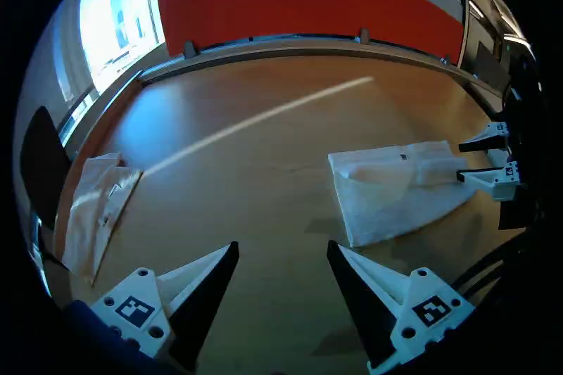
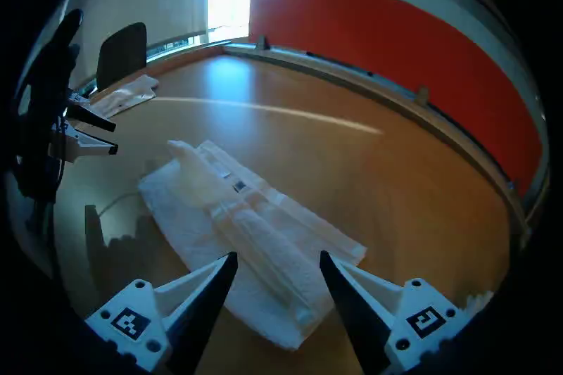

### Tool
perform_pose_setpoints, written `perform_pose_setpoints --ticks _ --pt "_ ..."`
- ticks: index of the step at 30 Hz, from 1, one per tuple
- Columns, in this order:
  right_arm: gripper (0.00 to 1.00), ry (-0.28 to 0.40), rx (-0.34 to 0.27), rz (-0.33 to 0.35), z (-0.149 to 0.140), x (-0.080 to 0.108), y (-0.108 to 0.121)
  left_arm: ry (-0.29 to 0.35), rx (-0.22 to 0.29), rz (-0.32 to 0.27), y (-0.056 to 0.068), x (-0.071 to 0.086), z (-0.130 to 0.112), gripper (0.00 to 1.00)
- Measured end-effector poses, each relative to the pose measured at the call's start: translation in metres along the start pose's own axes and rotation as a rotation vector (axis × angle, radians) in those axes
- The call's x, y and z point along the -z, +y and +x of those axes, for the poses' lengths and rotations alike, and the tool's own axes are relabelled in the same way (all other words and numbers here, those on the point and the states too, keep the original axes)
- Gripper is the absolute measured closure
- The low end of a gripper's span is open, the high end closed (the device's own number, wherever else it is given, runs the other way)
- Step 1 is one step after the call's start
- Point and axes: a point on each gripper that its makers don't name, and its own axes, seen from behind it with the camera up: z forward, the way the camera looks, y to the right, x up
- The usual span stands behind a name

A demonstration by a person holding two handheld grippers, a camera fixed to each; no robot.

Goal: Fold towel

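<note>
The towel [image 2: 246, 234] was seen lying on the wooden table [image 1: 281, 115], partly folded, with a raised ridge running along its length. It was judged light, limp and thin, likely to sag and slide on the smooth top unless pinned at two points. The right gripper [image 2: 277, 255] was held over its near end, fingers apart and nothing pinched. The left gripper [image 1: 281, 245] was held well back from it, fingers likewise apart and empty. A corner or a doubled edge was judged the best hold, since a single layer could be dragged loose. A second cloth [image 1: 98, 199] was left at the table's far side.
</note>
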Motion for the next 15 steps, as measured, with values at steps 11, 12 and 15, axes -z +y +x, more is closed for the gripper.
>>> perform_pose_setpoints --ticks 11,12,15 --pt "0.10 -0.005 0.008 0.020 0.001 -0.008 -0.013 -0.005 0.016 0.010 -0.005 0.006 -0.010 0.07" --pt "0.10 -0.006 0.008 0.020 0.001 -0.008 -0.013 -0.005 0.017 0.010 -0.005 0.006 -0.011 0.07" --pt "0.10 -0.008 0.008 0.018 0.000 -0.009 -0.012 -0.006 0.019 0.010 -0.006 0.007 -0.012 0.07"
